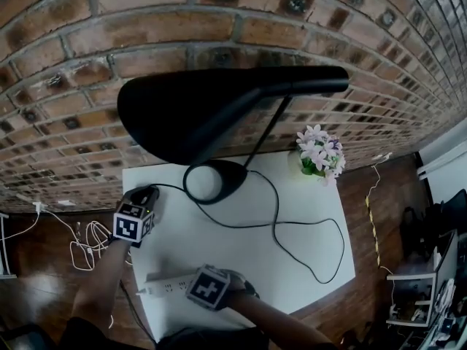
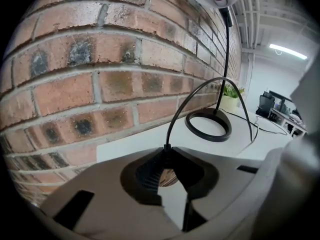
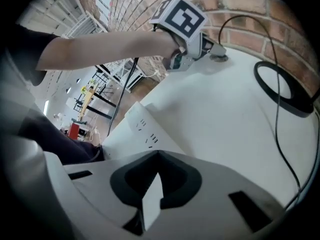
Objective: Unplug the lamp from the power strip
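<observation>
Clamping the black ribbed lamp plug (image 2: 150, 171), the left claw (image 2: 165, 154) holds it well clear of the long white plastic power strip (image 1: 166, 286), which the right claw (image 3: 156, 156), pinched nearly shut, seems to pin steady on the white surface (image 1: 292, 217).

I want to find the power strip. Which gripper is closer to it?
Right. The right gripper is right over the power strip at the table's near edge; the left gripper is far off by the brick wall.
</observation>
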Available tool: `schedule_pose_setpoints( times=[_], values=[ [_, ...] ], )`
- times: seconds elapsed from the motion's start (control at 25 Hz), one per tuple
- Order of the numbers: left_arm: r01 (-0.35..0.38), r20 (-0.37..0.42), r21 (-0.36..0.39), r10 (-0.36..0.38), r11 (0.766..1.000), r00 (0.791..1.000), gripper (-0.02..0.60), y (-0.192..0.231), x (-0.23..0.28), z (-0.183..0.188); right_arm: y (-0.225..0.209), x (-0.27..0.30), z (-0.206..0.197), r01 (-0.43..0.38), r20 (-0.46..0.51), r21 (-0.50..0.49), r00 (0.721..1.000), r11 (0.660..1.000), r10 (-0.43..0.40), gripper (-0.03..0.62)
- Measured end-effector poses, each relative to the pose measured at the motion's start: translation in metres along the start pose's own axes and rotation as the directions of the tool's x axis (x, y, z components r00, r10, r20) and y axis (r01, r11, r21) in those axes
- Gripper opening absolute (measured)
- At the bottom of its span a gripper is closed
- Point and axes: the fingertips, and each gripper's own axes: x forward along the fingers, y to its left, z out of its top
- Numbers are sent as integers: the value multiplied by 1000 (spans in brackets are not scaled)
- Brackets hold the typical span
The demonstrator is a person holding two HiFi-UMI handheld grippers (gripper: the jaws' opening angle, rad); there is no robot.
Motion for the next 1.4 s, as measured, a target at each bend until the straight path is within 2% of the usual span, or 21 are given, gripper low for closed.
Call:
schedule_pose_setpoints(
  times=[0.12,0.32,0.44,0.52,0.64,0.88,1.08,1.4],
  values=[
    [12,-17,19,-11,1000,1000,66,-2,-1,-3,4,-1,-3,-42,-73,-22,996,999,41,-2],
    [2,-53,81,2,997,999,70,-5,-5,-8,5,-5,-3,-55,-84,-29,995,998,53,-2],
    [34,-68,86,-28,996,997,122,-12,-9,-9,13,-3,2,-88,-66,-21,994,996,87,-2],
    [44,-83,92,-37,995,996,135,-12,-10,-13,17,-2,2,-101,-68,-20,993,995,99,-2],
    [46,-93,84,-39,995,995,135,-11,-14,-15,13,-4,2,-71,-66,-37,995,997,69,-2],
    [36,-78,126,-26,991,997,135,-6,-29,-13,15,-8,3,-47,-48,-43,998,998,44,-2],
    [21,-54,98,-16,995,998,135,-11,-48,-3,17,-16,5,-8,-25,-58,1000,998,6,-1],
    [38,-42,78,-34,996,999,115,-28,-89,2,21,-34,5,37,-16,-83,999,996,-38,0]
  ],
)
